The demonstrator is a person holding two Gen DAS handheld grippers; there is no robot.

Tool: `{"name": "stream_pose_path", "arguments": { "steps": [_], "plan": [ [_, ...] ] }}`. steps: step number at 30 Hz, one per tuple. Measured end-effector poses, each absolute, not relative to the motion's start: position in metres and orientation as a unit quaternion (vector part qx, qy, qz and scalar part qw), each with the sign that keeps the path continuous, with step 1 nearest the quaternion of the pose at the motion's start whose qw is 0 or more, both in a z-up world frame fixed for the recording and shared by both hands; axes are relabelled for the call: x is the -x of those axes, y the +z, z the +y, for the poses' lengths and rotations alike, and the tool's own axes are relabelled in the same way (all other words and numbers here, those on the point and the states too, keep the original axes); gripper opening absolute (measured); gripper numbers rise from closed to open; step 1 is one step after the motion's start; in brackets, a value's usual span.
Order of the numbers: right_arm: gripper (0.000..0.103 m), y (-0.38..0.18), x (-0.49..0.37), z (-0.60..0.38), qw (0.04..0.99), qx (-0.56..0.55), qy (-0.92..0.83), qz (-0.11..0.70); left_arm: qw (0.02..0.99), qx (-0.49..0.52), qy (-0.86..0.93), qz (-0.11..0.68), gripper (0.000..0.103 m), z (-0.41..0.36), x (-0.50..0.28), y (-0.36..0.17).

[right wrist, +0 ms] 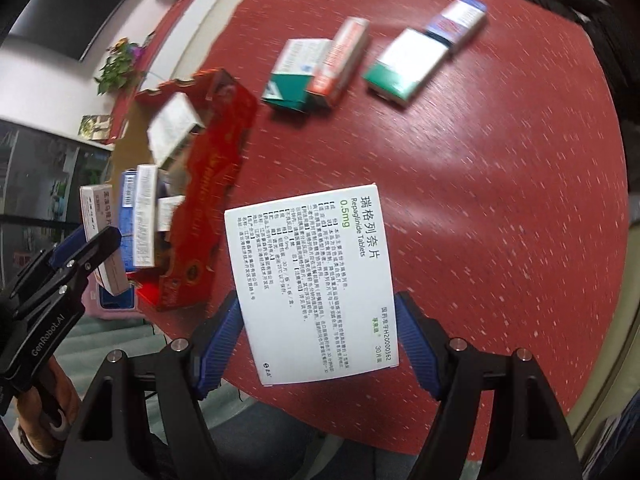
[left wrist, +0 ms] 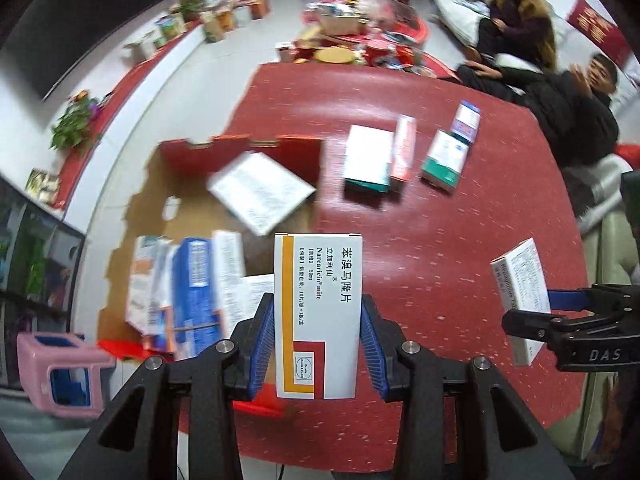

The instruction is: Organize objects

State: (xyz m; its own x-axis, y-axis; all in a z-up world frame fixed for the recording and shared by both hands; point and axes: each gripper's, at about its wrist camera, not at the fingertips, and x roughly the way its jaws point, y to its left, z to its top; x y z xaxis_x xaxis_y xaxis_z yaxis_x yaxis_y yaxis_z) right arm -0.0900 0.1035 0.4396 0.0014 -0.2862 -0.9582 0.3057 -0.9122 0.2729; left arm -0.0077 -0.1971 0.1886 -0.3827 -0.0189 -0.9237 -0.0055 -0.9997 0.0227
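My left gripper is shut on a white and orange Narcaricin box, held upright above the table edge next to the red cardboard box. My right gripper is shut on a white Repaglinide box; it also shows in the left wrist view, off to the right. The red cardboard box holds several medicine boxes standing on edge and one white box lying tilted. Loose boxes lie on the red table.
A green and white box and a blue one lie further right on the table. A pink stool stands on the floor at left. Two people sit beyond the table. A cluttered low table stands behind.
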Motion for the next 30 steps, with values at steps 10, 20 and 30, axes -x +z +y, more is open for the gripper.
{"name": "stream_pose_path", "arguments": {
  "steps": [10,20,30],
  "plan": [
    [0.074,0.45,0.086,0.05,0.24,-0.664,-0.707,0.045,0.062,-0.558,-0.826,0.043,0.043,-0.255,-0.003,0.192],
    [0.076,0.419,0.087,0.018,0.236,-0.697,-0.671,0.086,0.093,-0.559,-0.82,0.08,0.043,-0.291,-0.011,0.187],
    [0.082,0.296,0.066,-0.018,0.185,-0.745,-0.62,0.16,0.093,-0.58,-0.807,0.058,0.043,-0.302,-0.02,0.183]
  ]
}}
